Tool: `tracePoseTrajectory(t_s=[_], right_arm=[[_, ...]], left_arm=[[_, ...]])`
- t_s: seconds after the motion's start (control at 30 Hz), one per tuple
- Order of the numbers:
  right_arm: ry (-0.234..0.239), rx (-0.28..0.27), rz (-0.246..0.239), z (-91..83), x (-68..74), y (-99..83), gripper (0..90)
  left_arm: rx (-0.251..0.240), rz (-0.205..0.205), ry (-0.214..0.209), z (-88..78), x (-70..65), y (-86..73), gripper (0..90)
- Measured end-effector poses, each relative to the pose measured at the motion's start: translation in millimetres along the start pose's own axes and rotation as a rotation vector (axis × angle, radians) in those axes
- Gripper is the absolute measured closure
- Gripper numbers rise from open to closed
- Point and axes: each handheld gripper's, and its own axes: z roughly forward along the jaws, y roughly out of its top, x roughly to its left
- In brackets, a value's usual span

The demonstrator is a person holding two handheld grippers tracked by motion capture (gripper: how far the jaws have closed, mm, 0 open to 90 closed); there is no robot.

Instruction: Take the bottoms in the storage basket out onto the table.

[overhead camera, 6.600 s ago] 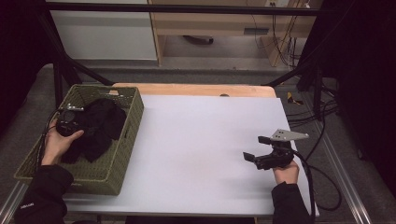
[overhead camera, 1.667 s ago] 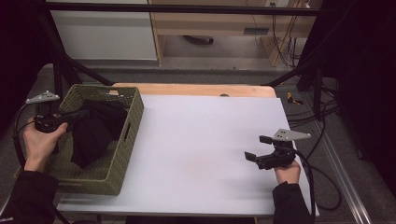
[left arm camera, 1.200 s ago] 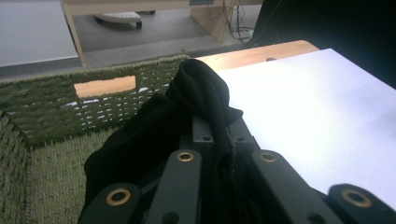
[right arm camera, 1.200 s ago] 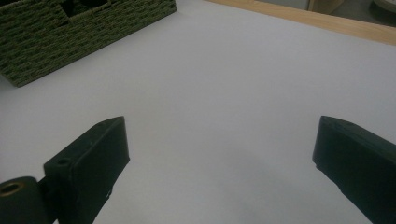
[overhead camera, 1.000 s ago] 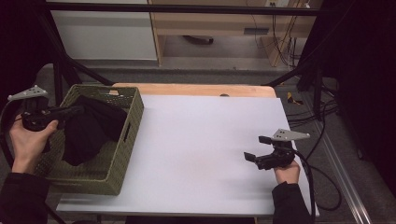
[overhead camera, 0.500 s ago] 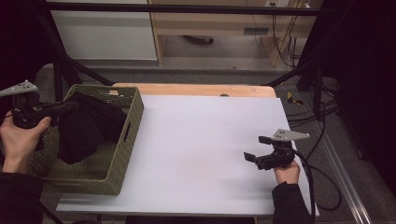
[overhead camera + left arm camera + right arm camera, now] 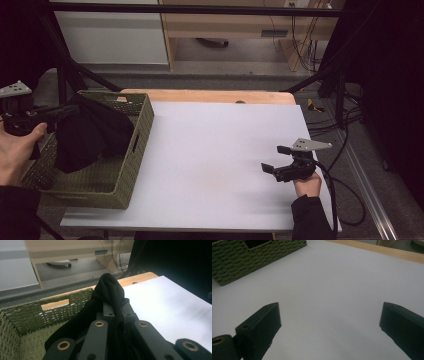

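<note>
A black cloth (image 7: 92, 135) hangs over the green woven basket (image 7: 129, 165) at the table's left, its lower part still down inside. My left gripper (image 7: 67, 112) holds it from the left, above the basket's left rim, shut on a bunched fold. In the left gripper view the cloth (image 7: 110, 293) bulges up between the closed jaws of my left gripper (image 7: 115, 311). My right gripper (image 7: 272, 160) rests low over the white table near its right front, jaws wide apart with nothing between them; in the right gripper view the right gripper (image 7: 329, 317) frames bare table.
The white table top (image 7: 220, 155) spreads between the basket and the right hand. A wooden strip (image 7: 215, 96) runs along the table's far edge. Black frame bars (image 7: 75, 75) stand behind the basket. Cables (image 7: 345, 190) trail off the right side.
My left gripper has risen and drawn further left with the black cloth, lifting more of it out of the basket. The right gripper has stayed where it was.
</note>
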Motion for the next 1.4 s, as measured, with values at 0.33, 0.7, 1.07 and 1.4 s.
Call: tracePoseTrajectory(t_s=[0.33,0.7,1.07,1.4], right_arm=[[0.000,0.000,0.001,-0.3,0.1,0.1,4.1],[0.000,-0.001,0.000,-0.4,0.0,0.1,4.1],[0.002,-0.001,0.000,-0.2,0.2,0.2,4.1],[0.001,0.000,-0.003,0.0,0.0,0.1,4.1]], left_arm=[[-0.012,0.028,-0.018,-7.6,-5.4,9.4,85.5],[-0.032,0.053,-0.039,-13.6,-14.9,21.6,85.5],[-0.034,0.077,-0.053,-16.2,-22.9,32.1,85.5],[-0.042,0.099,-0.068,-17.1,-32.4,42.6,85.5]])
